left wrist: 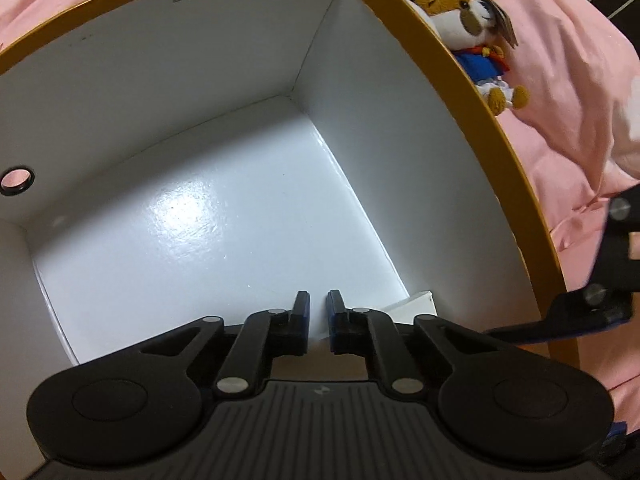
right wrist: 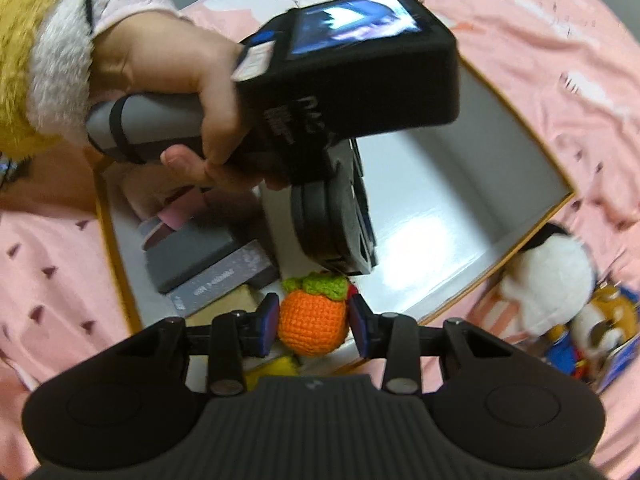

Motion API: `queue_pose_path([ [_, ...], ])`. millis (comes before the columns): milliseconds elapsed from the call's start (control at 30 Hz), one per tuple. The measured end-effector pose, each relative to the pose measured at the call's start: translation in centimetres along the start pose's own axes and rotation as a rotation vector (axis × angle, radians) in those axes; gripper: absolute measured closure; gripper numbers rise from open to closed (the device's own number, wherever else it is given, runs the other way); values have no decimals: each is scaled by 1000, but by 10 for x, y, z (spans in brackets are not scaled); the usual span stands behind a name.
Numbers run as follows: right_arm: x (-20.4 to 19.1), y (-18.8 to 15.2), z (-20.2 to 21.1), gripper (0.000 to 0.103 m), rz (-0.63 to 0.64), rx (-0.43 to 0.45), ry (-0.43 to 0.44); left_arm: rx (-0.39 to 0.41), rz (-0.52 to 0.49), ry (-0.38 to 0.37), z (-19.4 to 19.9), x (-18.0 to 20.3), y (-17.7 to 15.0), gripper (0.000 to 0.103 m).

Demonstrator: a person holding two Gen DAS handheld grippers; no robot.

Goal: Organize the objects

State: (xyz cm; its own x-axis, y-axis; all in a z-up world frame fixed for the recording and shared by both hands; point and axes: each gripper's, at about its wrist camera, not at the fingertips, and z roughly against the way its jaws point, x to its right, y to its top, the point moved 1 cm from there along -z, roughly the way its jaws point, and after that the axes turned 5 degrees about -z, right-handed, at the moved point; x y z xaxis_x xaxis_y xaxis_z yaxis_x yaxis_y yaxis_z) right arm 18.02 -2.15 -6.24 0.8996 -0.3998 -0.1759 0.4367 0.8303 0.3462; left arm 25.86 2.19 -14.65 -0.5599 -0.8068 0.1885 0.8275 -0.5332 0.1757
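My right gripper [right wrist: 314, 303] is shut on an orange crocheted fruit [right wrist: 312, 326] with a green leafy top, held just over the near rim of the box [right wrist: 524, 240]. The box is white inside with a tan rim. A hand [right wrist: 160, 64] holds my left gripper [right wrist: 348, 270] pointing down into the box. In the left wrist view that left gripper [left wrist: 318, 300] is shut with nothing between its pads, low over the bare white box floor [left wrist: 192, 216]. A white card [left wrist: 416, 304] lies by the wall beside it.
Grey boxes [right wrist: 208, 264] and pink items [right wrist: 176, 212] fill the box's left end. A plush dog in blue uniform [left wrist: 472, 28] lies outside the box wall [left wrist: 460, 72] on pink bedding [left wrist: 568, 80]. A white plush [right wrist: 548, 280] lies there too. One of the right gripper's fingers [left wrist: 560, 320] shows by the rim.
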Motion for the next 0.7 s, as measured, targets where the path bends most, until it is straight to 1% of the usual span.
queue_pose_path([
  [100,-1,0,-5,63,0,-11,-19,9,18,5,1,-2,-2,92],
  [200,1,3,-6,63,0,-12,-37,50,-10,57,13,-1,-4,91],
  [267,1,3,-5,63,11,-11,-52,51,-1,77,22,-7,-4,91],
  [400,-2,4,-4,63,26,-3,-64,31,14,163,34,-20,-11,91],
  [467,-3,4,-4,63,31,5,-65,10,37,196,36,-26,-16,90],
  [567,-6,2,-5,63,39,8,-66,-25,65,210,34,-32,-26,90],
  [700,-5,4,-5,63,32,13,-93,-21,67,249,35,-28,-32,91],
])
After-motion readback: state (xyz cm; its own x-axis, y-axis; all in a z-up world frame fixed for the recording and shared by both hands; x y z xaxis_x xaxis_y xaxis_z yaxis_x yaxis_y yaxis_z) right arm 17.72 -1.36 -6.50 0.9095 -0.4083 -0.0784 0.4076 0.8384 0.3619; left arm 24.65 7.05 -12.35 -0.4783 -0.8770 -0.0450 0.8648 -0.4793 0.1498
